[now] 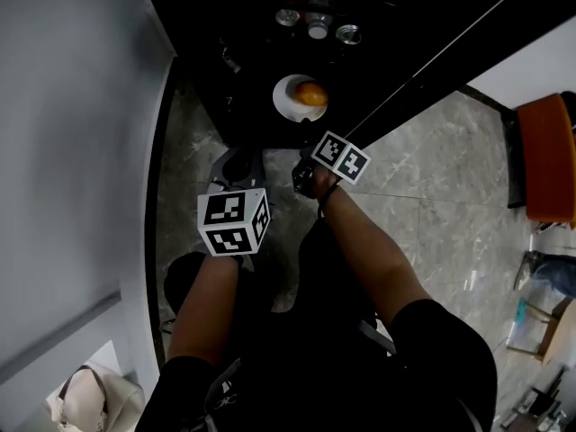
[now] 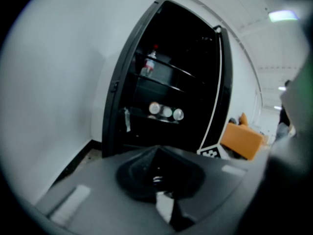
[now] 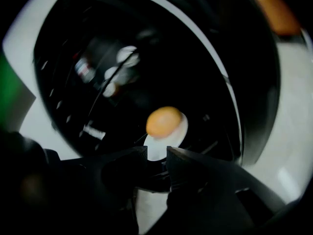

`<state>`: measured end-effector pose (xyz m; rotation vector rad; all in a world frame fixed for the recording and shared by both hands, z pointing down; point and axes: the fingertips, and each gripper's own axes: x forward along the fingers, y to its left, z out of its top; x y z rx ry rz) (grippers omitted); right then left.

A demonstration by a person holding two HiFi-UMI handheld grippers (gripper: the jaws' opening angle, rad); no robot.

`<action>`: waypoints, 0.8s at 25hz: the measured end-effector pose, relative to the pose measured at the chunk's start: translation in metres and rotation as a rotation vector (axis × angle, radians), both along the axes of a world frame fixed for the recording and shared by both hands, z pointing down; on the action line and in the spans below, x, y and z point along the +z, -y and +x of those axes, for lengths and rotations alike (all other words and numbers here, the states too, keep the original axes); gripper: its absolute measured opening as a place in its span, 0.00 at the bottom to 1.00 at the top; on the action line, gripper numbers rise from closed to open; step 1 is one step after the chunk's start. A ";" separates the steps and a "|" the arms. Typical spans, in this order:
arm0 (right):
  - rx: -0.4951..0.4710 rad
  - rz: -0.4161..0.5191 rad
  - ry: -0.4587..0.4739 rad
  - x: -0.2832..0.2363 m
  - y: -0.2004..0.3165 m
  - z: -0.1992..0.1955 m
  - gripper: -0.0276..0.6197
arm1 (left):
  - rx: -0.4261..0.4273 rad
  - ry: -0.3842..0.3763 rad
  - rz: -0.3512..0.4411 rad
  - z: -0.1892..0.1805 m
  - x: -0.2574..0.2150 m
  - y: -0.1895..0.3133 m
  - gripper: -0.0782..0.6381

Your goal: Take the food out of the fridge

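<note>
Head view: round orange food (image 1: 311,93) on level plate (image 1: 284,103); right tongs (image 3: 156,153) slightly apart, empty; left tongs (image 2: 156,150) closed, empty.

The right gripper view is blurred, so the kind of the orange food (image 3: 165,121) cannot be told. The near rim of its plate (image 3: 157,143) is hidden behind the right gripper (image 3: 156,153). The fridge (image 1: 216,34) interior is lost in darkness, and the containers (image 1: 317,25) inside it are too small to be identified. The orange chair (image 1: 549,160) is cut off by the right edge.
</note>
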<state>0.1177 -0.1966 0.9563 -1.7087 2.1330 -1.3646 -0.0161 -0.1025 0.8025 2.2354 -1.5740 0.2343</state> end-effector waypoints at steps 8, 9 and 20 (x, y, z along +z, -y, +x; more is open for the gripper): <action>0.219 -0.101 0.484 0.037 0.008 0.006 0.22 | 0.005 -0.027 -0.021 -0.002 0.004 -0.004 0.11; 0.233 -0.099 0.504 0.038 0.011 0.005 0.22 | 0.004 -0.028 -0.023 -0.003 0.004 -0.003 0.11; 0.333 -0.107 0.559 0.050 0.029 0.000 0.11 | 0.018 -0.024 -0.043 -0.006 0.011 -0.002 0.11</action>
